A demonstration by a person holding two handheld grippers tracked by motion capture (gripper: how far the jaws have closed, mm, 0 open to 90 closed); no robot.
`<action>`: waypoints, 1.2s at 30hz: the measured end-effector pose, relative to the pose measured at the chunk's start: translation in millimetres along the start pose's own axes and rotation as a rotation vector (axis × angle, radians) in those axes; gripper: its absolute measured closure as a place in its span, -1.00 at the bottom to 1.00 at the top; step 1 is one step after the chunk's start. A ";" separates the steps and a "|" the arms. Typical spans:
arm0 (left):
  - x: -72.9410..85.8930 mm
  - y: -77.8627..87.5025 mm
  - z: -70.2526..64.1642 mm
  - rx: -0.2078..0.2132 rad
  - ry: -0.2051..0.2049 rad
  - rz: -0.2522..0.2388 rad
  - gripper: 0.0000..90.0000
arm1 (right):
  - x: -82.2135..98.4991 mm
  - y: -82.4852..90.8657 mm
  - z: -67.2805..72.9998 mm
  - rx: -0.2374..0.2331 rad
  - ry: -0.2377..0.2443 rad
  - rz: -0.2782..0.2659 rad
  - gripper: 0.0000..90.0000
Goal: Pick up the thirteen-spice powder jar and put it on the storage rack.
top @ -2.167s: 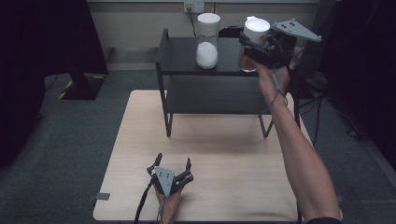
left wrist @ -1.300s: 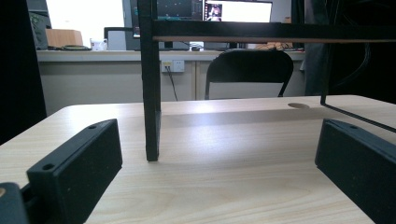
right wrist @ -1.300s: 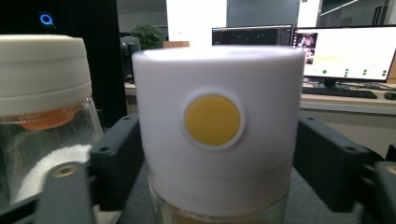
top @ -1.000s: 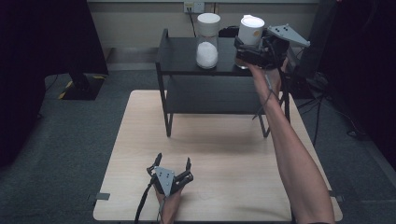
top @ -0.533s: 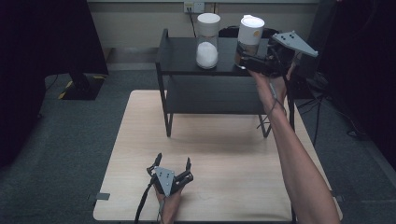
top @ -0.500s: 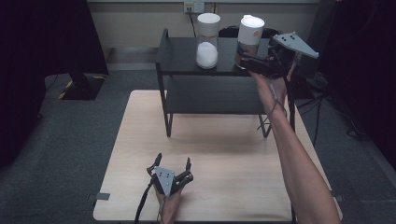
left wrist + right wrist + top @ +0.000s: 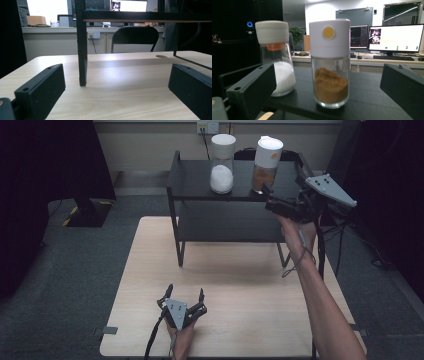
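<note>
Brown-powder jar [image 7: 330, 75]: clear glossy glass or plastic body, smooth white plastic cap.
White-powder jar [image 7: 277, 70]: clear glossy body, ribbed white cap.
Shelf [image 7: 200, 177]: matt black, smooth top, metal-looking legs.
Table [image 7: 240, 285]: pale wood grain, smooth, slight sheen.
Right gripper [image 7: 272, 202]: matt black plastic.

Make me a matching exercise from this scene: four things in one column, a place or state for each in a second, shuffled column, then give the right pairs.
Things
1. Clear glass jar of brown powder with a white cap
2. Clear glass jar of white powder with a ribbed white lid
3. Left gripper
4. Right gripper

Places or states
A. Resting open on the light wooden table, near its front edge
B. On the black metal shelf, the left-hand jar in the high view
C. Open, held up at the shelf's right end
D. On the shelf, just ahead of open jaws

Pairs: 1-D, 2-B, 3-A, 4-C
</note>
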State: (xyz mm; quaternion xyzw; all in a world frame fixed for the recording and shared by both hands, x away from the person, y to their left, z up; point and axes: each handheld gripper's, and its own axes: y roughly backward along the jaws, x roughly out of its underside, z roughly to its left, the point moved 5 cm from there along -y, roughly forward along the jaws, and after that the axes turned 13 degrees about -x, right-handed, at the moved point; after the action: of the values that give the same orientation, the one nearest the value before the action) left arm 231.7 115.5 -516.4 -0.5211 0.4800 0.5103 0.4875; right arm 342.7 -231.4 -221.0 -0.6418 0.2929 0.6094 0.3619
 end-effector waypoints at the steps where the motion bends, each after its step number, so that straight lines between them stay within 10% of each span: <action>1: 0.2 0.1 0.2 0.000 0.003 -0.001 -0.99 | 2.3 2.9 -0.2 0.002 0.000 -0.001 -1.00; 36: 0.2 0.1 0.0 -0.002 0.003 -0.001 -0.99 | 55.8 65.6 15.3 0.026 0.066 -0.024 -1.00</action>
State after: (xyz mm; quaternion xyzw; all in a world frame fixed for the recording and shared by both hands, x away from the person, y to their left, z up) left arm 231.6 115.5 -516.6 -0.5225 0.4802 0.5096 0.4864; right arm 285.2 -252.4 -283.5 -0.6604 0.3046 0.5796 0.3676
